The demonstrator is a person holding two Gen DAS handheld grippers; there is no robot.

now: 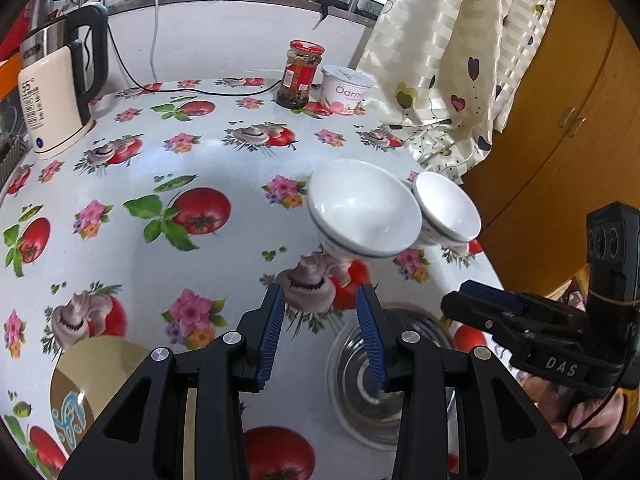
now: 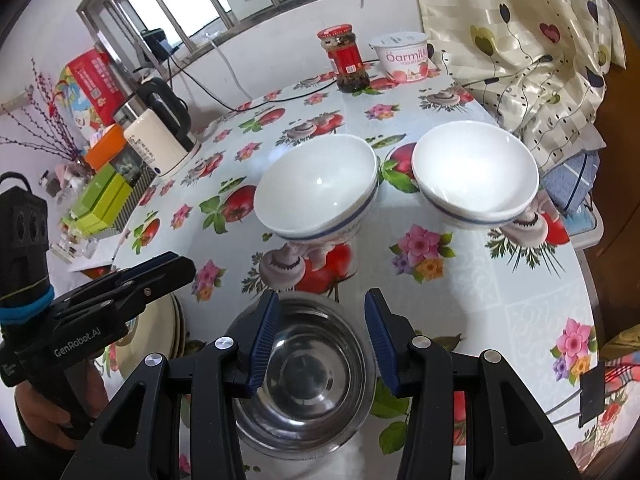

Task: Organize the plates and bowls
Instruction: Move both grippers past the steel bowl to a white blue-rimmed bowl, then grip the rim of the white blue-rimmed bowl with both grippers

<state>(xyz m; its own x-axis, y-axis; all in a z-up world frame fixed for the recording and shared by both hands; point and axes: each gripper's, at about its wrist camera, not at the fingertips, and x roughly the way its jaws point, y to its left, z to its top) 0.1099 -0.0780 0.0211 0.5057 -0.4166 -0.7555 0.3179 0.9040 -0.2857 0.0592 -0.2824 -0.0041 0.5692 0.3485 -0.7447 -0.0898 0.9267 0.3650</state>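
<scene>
In the right wrist view two white bowls (image 2: 316, 184) (image 2: 474, 178) sit side by side at centre frame, apart, the right one near the worktop (image 2: 460, 320) edge and curtain (image 2: 520, 40), with bare flowered cloth around them. The right hand-held gripper (image 2: 322, 336) hangs half open over a steel bowl (image 2: 308, 372), gripping nothing. The left hand-held gripper (image 1: 320, 332) is also half open and empty; yellow plates (image 1: 92, 368) lie lower left, kettle (image 1: 56, 92) upper left.

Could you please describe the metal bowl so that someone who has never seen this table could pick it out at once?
Start at the table with the tomato-and-flower tablecloth. Two white bowls, one beside the other, stand mid-table; nearer the person, below the open right gripper, sits the metal bowl. It alone is shiny steel; its neighbours are white china bowls and cream plates.
</scene>
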